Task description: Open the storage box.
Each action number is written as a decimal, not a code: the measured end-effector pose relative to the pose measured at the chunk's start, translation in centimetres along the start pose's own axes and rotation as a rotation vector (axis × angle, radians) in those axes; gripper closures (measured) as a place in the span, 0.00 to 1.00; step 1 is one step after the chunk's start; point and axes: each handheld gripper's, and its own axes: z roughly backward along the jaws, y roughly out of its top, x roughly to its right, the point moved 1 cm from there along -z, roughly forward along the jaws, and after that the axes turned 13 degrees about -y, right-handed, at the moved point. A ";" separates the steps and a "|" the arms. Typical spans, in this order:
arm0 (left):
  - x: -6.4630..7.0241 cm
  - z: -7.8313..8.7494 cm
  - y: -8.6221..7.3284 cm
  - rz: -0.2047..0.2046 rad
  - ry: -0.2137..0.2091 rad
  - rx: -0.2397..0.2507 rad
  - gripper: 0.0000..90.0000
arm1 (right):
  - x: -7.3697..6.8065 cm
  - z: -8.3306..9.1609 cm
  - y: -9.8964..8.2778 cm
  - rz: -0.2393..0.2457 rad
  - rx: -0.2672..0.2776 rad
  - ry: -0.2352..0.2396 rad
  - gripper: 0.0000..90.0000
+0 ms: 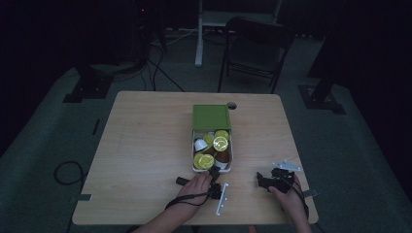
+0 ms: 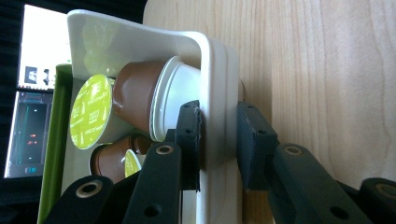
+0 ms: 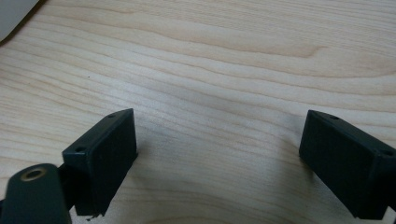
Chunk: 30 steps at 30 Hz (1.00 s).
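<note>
Closest to the camera, two forearms are seen coming in from the bottom edge of the wooden table (image 1: 145, 145), one gripper held in each hand. So the left gripper (image 2: 218, 140) is clamped on the near wall of the white tray (image 2: 212, 70), one jaw inside and one outside, pinching the rim. That tray is parked mid-table, long axis running away from the person, a green lid (image 1: 211, 117) propped at its far end, and it's loaded with coffee capsules (image 2: 140, 100), brown cups with lime foil tops. Meanwhile the right gripper (image 3: 219, 163) is held low over bare wood with jaws wide apart, nothing between them, off to the right of the tray. Any pull or slide would probably be done by the left, since it's the nearer one.
</note>
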 end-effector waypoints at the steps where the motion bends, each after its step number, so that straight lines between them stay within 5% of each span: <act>1: 0.0 0.0 0.0 0.004 -0.001 0.005 0.82 | 0.0 0.0 0.0 0.000 0.000 0.000 0.12; 16: 0.2 0.1 0.2 0.010 0.003 0.011 0.82 | 0.0 0.0 0.0 0.000 0.000 0.000 0.12; 30: 0.3 0.6 0.0 0.081 -0.033 0.071 0.73 | 0.0 0.0 0.0 0.000 0.000 0.000 0.12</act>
